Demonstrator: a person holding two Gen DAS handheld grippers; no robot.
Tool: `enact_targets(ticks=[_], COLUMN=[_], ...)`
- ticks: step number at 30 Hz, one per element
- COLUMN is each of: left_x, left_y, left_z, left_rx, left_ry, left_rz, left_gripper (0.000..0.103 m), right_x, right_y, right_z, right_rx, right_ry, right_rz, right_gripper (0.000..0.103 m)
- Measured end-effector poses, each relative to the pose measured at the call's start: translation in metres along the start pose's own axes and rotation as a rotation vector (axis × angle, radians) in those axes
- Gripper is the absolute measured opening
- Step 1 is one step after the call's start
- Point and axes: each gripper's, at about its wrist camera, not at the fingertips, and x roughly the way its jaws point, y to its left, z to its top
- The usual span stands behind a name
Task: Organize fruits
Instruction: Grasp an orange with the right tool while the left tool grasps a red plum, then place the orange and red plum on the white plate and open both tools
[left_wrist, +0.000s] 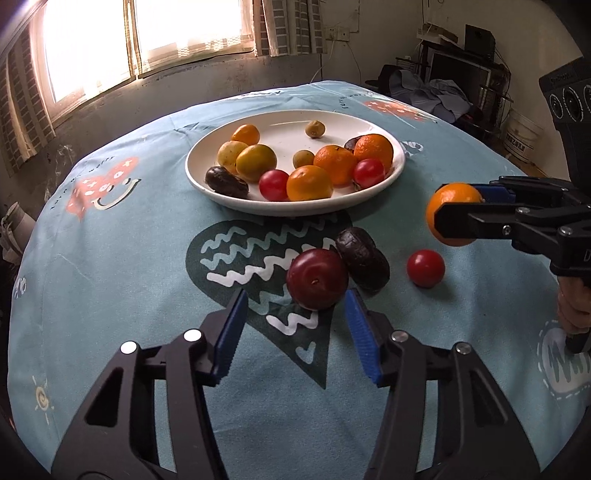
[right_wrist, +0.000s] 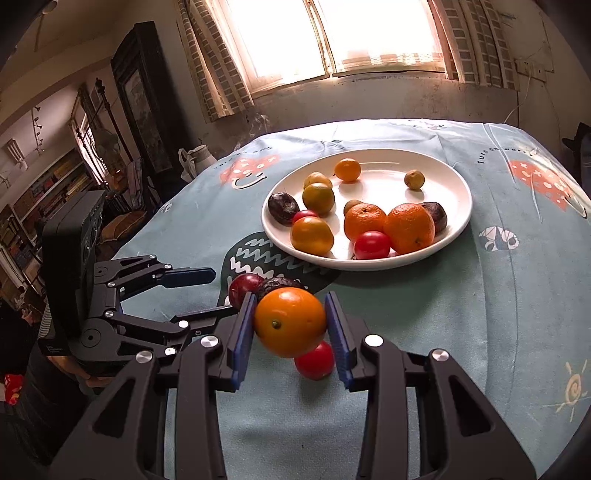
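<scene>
Currently the right gripper is clamped on an orange, lifted clear of the tablecloth near the plate. Lower it onto bare plate surface before releasing. Left gripper jaws stand apart beside the plum, not gripping it.

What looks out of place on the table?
Three fruits lie off the plate on the cloth: a plum touching a wrinkled dark fruit, and a red tomato apart. Nothing spilled or damaged.
</scene>
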Motion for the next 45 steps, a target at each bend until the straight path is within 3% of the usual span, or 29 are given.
enact_targets(ticks=[7,23,29,36,40,45], left_x=[0.013,0.039,0.022,-0.025,-0.036,-0.015], left_y=[-0.011,0.006,-0.004,-0.011,-0.007,0.007], left_z=[0.002,0.018,0.006,-0.006,0.016,0.075], left_rx=[0.049,-0.033,-0.030,-0.083,-0.107,-0.153], left_ry=[0.015,0.036,0.028,-0.066,-0.106,-0.124], left_rz=[-0.040,-0.041,-0.022,-0.061,-0.077,0.059], left_gripper=[0.044,0.041,0.040,0.040,0.040,0.040], right_x=[-0.006,-0.008,-0.006,0.001,-0.008,-0.006], right_y=[-0.002,-0.004,-0.006,0.002,0.003,-0.020], right_z=[0.001,0.001,0.000,-0.004,0.004,0.039], right_rx=[0.015,0.026,0.026,0.007,0.027,0.064], right_ry=[-0.012,-0.014,-0.007,0.020,-0.033,-0.123], right_rz=[-0.005,-0.009,-0.017,0.030,0.074,-0.016], right_gripper=[0.038,0.038,0.038,0.039,0.039,0.038])
